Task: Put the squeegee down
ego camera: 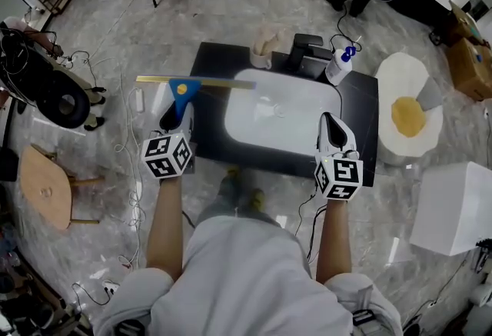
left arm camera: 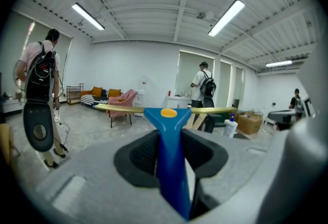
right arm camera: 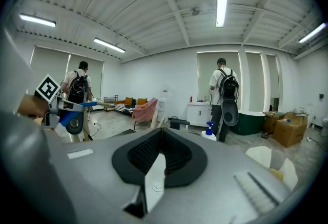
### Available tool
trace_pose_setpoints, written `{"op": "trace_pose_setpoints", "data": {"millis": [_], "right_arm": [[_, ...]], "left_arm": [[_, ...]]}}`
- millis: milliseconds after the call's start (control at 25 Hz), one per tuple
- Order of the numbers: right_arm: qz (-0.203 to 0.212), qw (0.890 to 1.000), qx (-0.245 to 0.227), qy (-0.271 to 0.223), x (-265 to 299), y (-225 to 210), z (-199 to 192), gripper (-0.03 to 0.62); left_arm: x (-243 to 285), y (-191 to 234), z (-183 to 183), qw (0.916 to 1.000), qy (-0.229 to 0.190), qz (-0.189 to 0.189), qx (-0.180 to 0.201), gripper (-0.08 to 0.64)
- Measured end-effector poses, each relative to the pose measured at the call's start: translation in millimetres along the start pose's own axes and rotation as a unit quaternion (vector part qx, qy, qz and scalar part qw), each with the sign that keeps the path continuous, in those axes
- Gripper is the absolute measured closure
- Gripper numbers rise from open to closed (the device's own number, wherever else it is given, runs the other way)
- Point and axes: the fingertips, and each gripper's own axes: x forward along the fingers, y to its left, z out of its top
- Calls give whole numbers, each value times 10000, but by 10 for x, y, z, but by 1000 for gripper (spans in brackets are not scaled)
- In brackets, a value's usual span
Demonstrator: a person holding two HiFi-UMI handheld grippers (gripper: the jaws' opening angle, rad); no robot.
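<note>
The left tongs (ego camera: 177,110) are clamped on the squeegee (ego camera: 184,88), with both pads pressed against the sides of its blue handle. In the left gripper view the handle runs straight out between the jaws and widens into a blue head with 1 yellow dot. The long yellowish blade lies crosswise at the far end, close to level.

From the head view the squeegee sits at the left end of the black desk (ego camera: 363,108). The right end of the blade reaches over the desk, near the back left corner of the white basin (ego camera: 280,115). The left end sticks out past the desk edge, over the marble floor (ego camera: 231,0). Whether the blade touches the desk cannot be told.

The right tongs (ego camera: 329,121) are closed, jaws together, with nothing between them. They are at the basin's right side, well apart from the squeegee.

Behind the basin stands a dark tap (ego camera: 301,50), with a beige cloth (ego camera: 265,46) to its left. To its right is a white spray bottle (ego camera: 340,65) with a blue top. The person's 2 forearms reach forward from the bottom of the head view.
</note>
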Motion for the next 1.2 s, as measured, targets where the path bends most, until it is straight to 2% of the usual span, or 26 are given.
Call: {"op": "trace_pose_setpoints", "data": {"millis": [560,1200], "right_arm": [[-410,9989,58,222,908,-154,-111,589],[-485,9970,290,531,1620,-112,-497,589]], "left_arm": [[1260,505,-309,9983,573,-137,38,428],[2315,868,-1174,9875,1574,-63,-8,428]]}}
